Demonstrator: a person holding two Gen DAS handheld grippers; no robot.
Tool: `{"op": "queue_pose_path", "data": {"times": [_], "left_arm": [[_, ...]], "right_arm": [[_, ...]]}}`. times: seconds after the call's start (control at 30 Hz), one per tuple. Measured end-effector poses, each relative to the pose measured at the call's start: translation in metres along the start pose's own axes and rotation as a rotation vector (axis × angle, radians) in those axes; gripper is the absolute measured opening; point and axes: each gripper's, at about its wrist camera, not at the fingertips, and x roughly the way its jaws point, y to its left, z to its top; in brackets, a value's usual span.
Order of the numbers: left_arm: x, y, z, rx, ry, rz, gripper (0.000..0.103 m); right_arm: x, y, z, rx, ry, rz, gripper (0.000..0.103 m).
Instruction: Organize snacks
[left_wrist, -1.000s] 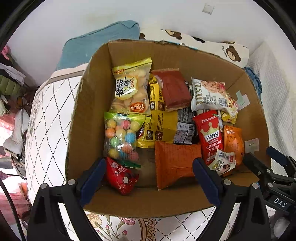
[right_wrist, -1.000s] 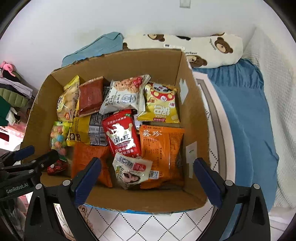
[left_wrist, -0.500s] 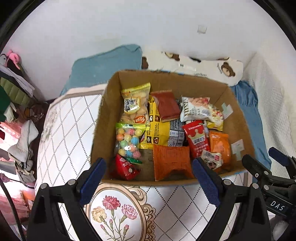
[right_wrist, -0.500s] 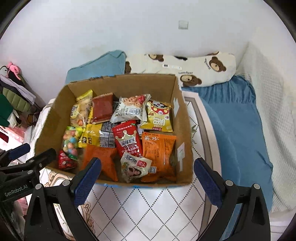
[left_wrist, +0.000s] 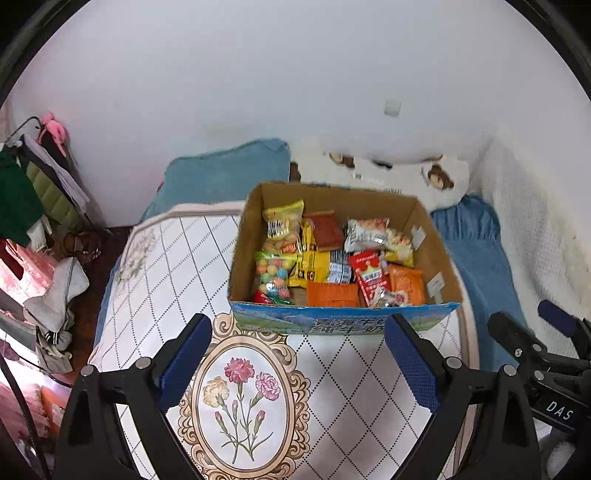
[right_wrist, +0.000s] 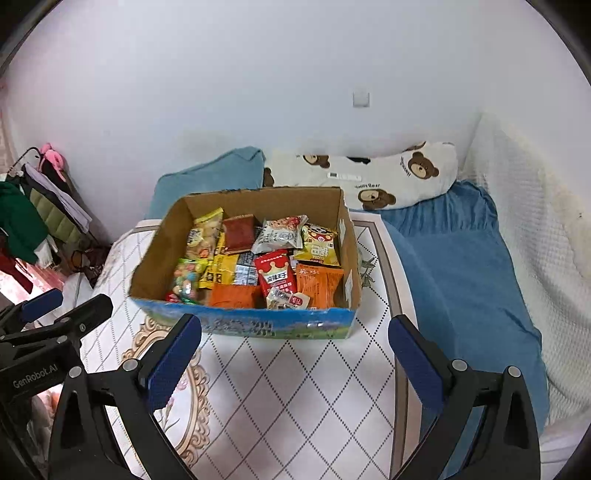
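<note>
An open cardboard box (left_wrist: 243, 236) (right_wrist: 159, 240) with a blue printed front stands on a white patterned mat. It holds several snack packets lying flat, among them a red crown packet (left_wrist: 371, 275) (right_wrist: 277, 275), an orange packet (left_wrist: 332, 293) (right_wrist: 232, 295), a bag of coloured balls (left_wrist: 273, 273) and a yellow packet (right_wrist: 319, 247). My left gripper (left_wrist: 297, 360) is open and empty, held back from the box's front. My right gripper (right_wrist: 293, 363) is open and empty, also in front of the box.
The white diamond-pattern mat (left_wrist: 173, 266) (right_wrist: 295, 387) with a flower medallion (left_wrist: 240, 398) covers the bed. A blue blanket (right_wrist: 454, 280), a blue pillow (left_wrist: 225, 173) and a bear-print pillow (right_wrist: 369, 177) lie by the white wall. Clothes hang at the left (left_wrist: 33, 199).
Both grippers have pulled back and up from the box, which now looks much smaller and farther. The box's blue front and the mat have come into view. Both stay open.
</note>
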Motion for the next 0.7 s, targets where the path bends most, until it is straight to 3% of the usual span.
{"op": "queue_pose_path", "data": {"times": [0.63, 0.7], "left_arm": [[-0.084, -0.003, -0.052, 0.032, -0.059, -0.049, 0.096], [-0.09, -0.003, -0.056, 0.035, -0.072, -0.046, 0.1]], "right_arm": [[-0.131, 0.011, -0.052, -0.042, -0.147, 0.013, 0.103], [-0.139, 0.013, -0.056, -0.051, -0.158, 0.009, 0.103]]}}
